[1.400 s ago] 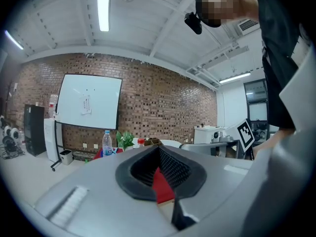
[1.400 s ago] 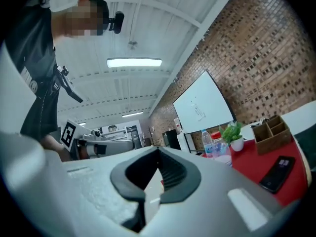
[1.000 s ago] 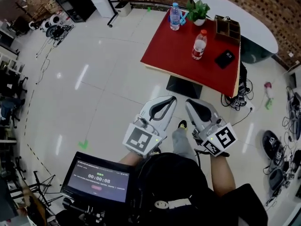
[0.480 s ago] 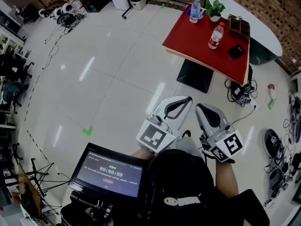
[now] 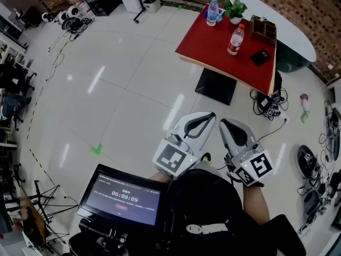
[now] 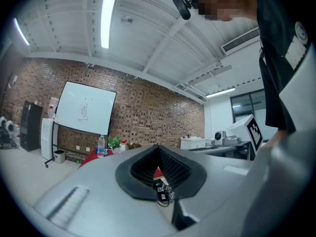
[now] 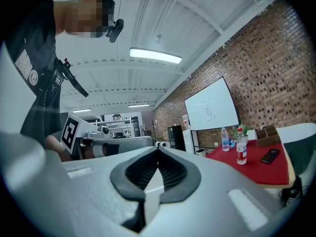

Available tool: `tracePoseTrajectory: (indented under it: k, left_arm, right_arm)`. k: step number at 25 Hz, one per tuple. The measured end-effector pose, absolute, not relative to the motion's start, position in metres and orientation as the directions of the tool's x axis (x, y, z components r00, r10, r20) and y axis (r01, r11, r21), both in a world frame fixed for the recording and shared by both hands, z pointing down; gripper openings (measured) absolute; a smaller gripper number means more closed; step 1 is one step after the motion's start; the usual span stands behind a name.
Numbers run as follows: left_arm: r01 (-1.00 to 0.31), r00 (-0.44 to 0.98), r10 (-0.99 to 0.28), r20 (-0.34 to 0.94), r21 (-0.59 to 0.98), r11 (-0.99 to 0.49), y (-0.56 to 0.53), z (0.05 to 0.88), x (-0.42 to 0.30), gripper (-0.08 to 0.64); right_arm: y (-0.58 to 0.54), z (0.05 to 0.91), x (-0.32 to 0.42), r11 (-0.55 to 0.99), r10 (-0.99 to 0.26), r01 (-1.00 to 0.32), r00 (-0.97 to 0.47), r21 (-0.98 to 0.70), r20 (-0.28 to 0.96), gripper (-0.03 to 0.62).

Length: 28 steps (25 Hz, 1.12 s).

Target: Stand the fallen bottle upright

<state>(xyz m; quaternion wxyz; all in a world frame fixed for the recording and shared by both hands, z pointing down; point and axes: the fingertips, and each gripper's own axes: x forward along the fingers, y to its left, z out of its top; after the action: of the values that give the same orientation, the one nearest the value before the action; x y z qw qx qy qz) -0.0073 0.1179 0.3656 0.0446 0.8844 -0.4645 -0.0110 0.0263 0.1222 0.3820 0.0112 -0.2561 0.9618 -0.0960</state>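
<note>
A red table (image 5: 213,55) stands far ahead on the tiled floor. On it are a clear bottle with a red cap (image 5: 234,39) and a blue-labelled bottle (image 5: 212,12). Both stand upright, and I see no bottle lying down. My left gripper (image 5: 212,116) and right gripper (image 5: 222,124) hover side by side over the floor, well short of the table. Both are shut with nothing in them. In the right gripper view the shut tips (image 7: 158,149) point left of the red-capped bottle (image 7: 241,149). In the left gripper view the tips (image 6: 158,146) meet, with the blue-labelled bottle (image 6: 100,146) off to the left.
Also on the red table are a potted plant (image 5: 235,9), a wooden organizer (image 5: 264,30) and a black phone (image 5: 259,57). A white oval table (image 5: 282,23) stands behind. Cables (image 5: 270,106) lie beside the table base (image 5: 216,87). A timer screen (image 5: 125,199) sits low left.
Both grippers have shifted together to the right in the head view, still side by side and shut. The table now sits a little higher and smaller in the picture.
</note>
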Motion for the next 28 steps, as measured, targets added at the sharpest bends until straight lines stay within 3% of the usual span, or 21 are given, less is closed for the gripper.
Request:
tracePoseTrajectory:
  k: [28]
  left_arm:
    - [-0.804,0.593,-0.805,-0.006,0.063,-0.592,0.113,0.358,0.011,0.0]
  right_arm:
    - [0.106,0.379,0.046,0.811,-0.569,-0.562,-0.822,-0.164,0.009,0.003]
